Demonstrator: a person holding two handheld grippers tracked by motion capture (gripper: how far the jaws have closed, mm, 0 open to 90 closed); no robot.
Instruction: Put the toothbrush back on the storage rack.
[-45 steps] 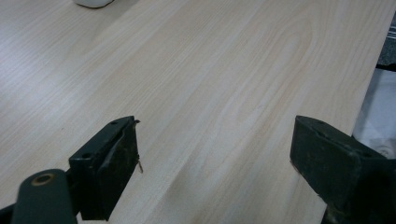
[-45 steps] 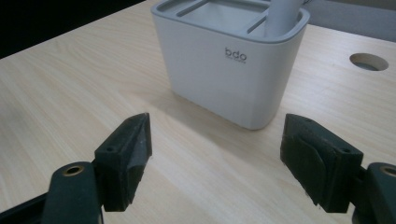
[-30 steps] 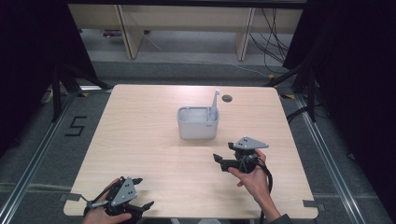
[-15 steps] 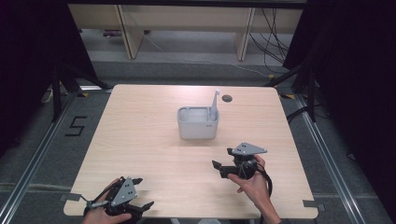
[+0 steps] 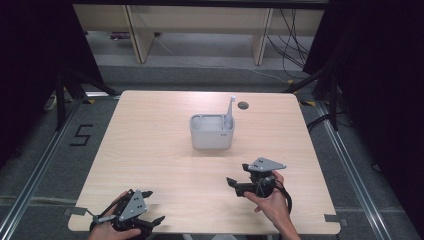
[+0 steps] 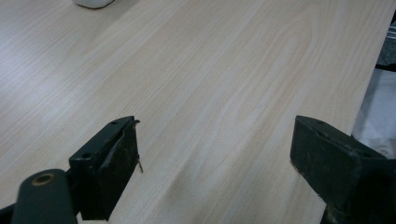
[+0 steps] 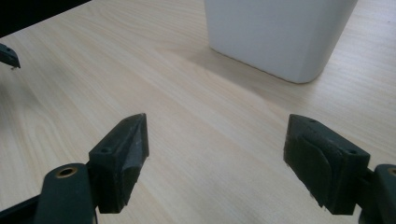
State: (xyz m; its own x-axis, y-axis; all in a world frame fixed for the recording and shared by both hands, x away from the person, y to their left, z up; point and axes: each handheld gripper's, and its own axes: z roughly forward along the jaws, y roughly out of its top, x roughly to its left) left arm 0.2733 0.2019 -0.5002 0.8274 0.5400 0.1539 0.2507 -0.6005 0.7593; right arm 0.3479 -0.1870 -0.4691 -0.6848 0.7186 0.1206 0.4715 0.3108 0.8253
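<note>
bare table (image 5: 150,140) lies open all round; only the white bin (image 5: 211,133) at centre, its utensil (image 5: 230,107) upright at two o'clock, blocks passage.

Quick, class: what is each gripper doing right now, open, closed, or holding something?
Left gripper: jaws open, nothing between them, over bare table.
Right gripper: jaws open, empty, facing the white container.

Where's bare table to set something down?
Wide bare wood left of the white plastic bin, and between the bin and the left gripper. Tighter between the bin and the right gripper; small dark hole behind the bin.
</note>
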